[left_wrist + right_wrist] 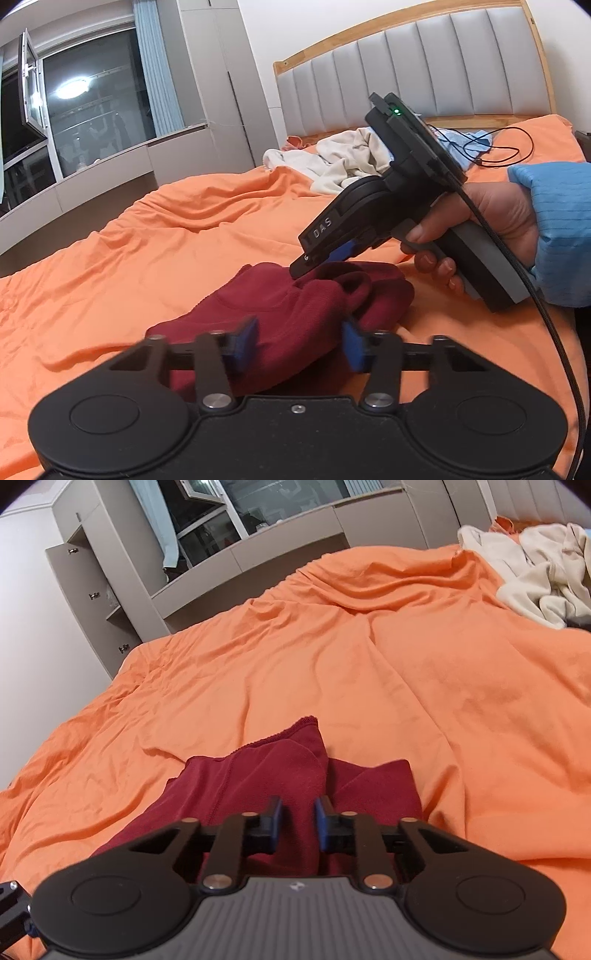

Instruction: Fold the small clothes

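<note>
A dark red garment [280, 302] lies crumpled on the orange bed cover [147, 240]. In the left wrist view my left gripper [299, 341] straddles its near edge. The blurred blue pads stand well apart, with a bulge of the cloth between them. My right gripper [301, 269], held by a hand [498, 218] in a blue sleeve, comes in from the right. Its tip pinches a raised fold at the garment's far edge. In the right wrist view the right gripper [298, 821] has its pads close together on a ridge of the red garment [258, 775].
A pile of cream clothes [343, 158] lies near the grey padded headboard [406, 66], with a thin black cable [509, 147] looped beside it. The same cream pile [535, 572] sits at the top right of the right wrist view. Grey cabinets [110, 590] and a window flank the bed.
</note>
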A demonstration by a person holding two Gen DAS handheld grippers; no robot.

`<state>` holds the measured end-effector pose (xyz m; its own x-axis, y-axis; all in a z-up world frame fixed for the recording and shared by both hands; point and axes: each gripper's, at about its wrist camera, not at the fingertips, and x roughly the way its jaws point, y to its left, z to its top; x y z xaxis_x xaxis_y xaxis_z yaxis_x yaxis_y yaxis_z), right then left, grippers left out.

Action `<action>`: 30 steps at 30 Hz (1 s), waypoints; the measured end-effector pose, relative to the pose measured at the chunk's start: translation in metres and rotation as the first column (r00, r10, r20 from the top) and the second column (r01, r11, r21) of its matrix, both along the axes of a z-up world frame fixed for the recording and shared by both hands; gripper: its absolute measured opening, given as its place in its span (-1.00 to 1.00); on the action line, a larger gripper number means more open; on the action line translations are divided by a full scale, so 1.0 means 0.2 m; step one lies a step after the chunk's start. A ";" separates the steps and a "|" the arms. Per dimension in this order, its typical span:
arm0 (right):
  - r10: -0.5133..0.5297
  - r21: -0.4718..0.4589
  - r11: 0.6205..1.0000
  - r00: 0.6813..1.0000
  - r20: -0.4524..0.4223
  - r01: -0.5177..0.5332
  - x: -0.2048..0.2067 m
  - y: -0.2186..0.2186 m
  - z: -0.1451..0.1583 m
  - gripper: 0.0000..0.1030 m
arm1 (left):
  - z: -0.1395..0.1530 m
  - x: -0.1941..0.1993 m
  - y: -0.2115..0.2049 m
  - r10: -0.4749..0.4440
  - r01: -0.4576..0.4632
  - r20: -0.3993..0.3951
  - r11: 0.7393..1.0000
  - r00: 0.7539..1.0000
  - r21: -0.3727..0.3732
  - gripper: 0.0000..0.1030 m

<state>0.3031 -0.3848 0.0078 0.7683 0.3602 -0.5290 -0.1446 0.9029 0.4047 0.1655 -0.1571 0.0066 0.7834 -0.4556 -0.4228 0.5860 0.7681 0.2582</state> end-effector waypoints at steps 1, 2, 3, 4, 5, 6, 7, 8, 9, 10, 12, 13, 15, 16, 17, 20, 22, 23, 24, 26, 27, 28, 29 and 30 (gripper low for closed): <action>0.004 -0.004 1.000 1.000 0.008 -0.004 -0.01 0.00 0.00 -0.70 | 0.00 0.00 0.00 -0.004 0.004 -0.003 1.000 1.000 -0.002 -0.28; 0.009 -0.006 1.000 1.000 0.014 -0.008 -0.01 0.01 0.01 -0.72 | 0.00 0.00 -0.01 -0.006 0.005 -0.007 1.000 1.000 -0.003 -0.34; 0.011 -0.005 1.000 1.000 0.018 -0.011 -0.01 0.01 0.01 -0.76 | 0.00 0.01 -0.01 -0.007 0.007 -0.009 1.000 1.000 -0.005 -0.46; 0.009 -0.002 1.000 1.000 0.022 -0.009 -0.01 0.01 0.01 -0.79 | 0.00 0.01 -0.02 -0.008 0.008 -0.011 1.000 1.000 -0.006 -0.57; 0.007 0.004 1.000 1.000 0.029 -0.007 -0.01 0.00 0.01 -0.80 | 0.00 0.01 -0.02 -0.008 0.008 -0.014 1.000 1.000 -0.007 -0.61; 0.005 0.013 1.000 0.999 0.038 -0.006 -0.02 0.00 0.02 -0.82 | 0.00 0.02 -0.02 -0.006 0.005 -0.015 1.000 1.000 -0.008 -0.66; 0.002 0.019 1.000 0.999 0.049 -0.003 -0.02 -0.01 0.03 -0.84 | 0.00 0.02 -0.02 -0.003 0.003 -0.014 1.000 1.000 -0.010 -0.70; -0.003 0.025 1.000 0.998 0.066 0.002 -0.02 -0.02 0.05 -0.84 | 0.01 0.02 -0.02 0.000 0.000 -0.014 1.000 1.000 -0.016 -0.71; -0.007 0.028 1.000 0.997 0.079 0.005 -0.03 -0.03 0.06 -0.85 | 0.01 0.03 -0.02 0.003 -0.004 -0.014 1.000 1.000 -0.024 -0.73; -0.011 0.028 1.000 0.996 0.093 0.008 -0.03 -0.03 0.08 -0.85 | 0.02 0.03 -0.02 0.007 -0.008 -0.014 0.999 1.000 -0.035 -0.75; -0.019 0.020 1.000 0.993 0.119 0.017 -0.04 -0.04 0.11 -0.85 | 0.04 0.04 -0.03 0.017 -0.018 -0.014 0.998 1.000 -0.061 -0.77; -0.025 0.017 1.000 0.991 0.129 0.023 -0.04 -0.05 0.12 -0.85 | 0.06 0.05 -0.03 0.023 -0.023 -0.011 0.997 1.000 -0.074 -0.78; -0.045 0.022 0.999 0.989 0.142 0.042 -0.05 -0.08 0.14 -0.85 | 0.08 0.07 -0.06 0.027 -0.027 -0.011 0.995 1.000 -0.095 -0.78; -0.056 0.028 0.998 0.988 0.144 0.052 -0.05 -0.10 0.14 -0.85 | 0.09 0.07 -0.07 0.025 -0.026 -0.014 0.994 1.000 -0.103 -0.78; -0.068 0.034 0.997 0.987 0.145 0.064 -0.06 -0.12 0.14 -0.85 | 0.10 0.08 -0.08 0.022 -0.023 -0.017 0.994 1.000 -0.109 -0.78; -0.103 0.040 0.994 0.985 0.140 0.098 -0.06 -0.16 0.14 -0.85 | 0.09 0.10 -0.14 0.001 -0.003 -0.022 0.994 1.000 -0.113 -0.78; -0.117 0.038 0.993 0.985 0.126 0.113 -0.06 -0.18 0.13 -0.85 | 0.07 0.11 -0.19 -0.020 0.016 -0.032 0.994 0.999 -0.108 -0.78; -0.123 0.036 0.992 0.985 0.118 0.120 -0.05 -0.18 0.12 -0.85 | 0.06 0.12 -0.21 -0.030 0.026 -0.038 0.994 0.999 -0.104 -0.78; -0.128 0.034 0.992 0.986 0.110 0.125 -0.05 -0.19 0.11 -0.85 | 0.04 0.12 -0.23 -0.038 0.033 -0.044 0.994 0.998 -0.100 -0.78; -0.132 0.025 0.991 0.986 0.101 0.130 -0.05 -0.18 0.11 -0.85 | 0.01 0.13 -0.26 -0.052 0.047 -0.058 0.995 0.997 -0.089 -0.78; -0.133 0.018 0.991 0.986 0.096 0.132 -0.04 -0.18 0.10 -0.85 | -0.01 0.14 -0.28 -0.057 0.052 -0.064 0.995 0.996 -0.084 -0.78; -0.133 0.008 0.991 0.987 0.092 0.132 -0.04 -0.18 0.10 -0.85 | -0.02 0.14 -0.29 -0.061 0.056 -0.069 0.995 0.996 -0.080 -0.78; -0.133 0.001 0.991 0.987 0.088 0.134 -0.04 -0.17 0.10 -0.85 | -0.04 0.14 -0.30 -0.065 0.059 -0.074 0.995 0.995 -0.076 -0.78; -0.135 -0.006 0.991 0.987 0.082 0.136 -0.04 -0.17 0.09 -0.85 | -0.04 0.15 -0.30 -0.067 0.062 -0.076 0.995 0.995 -0.073 -0.77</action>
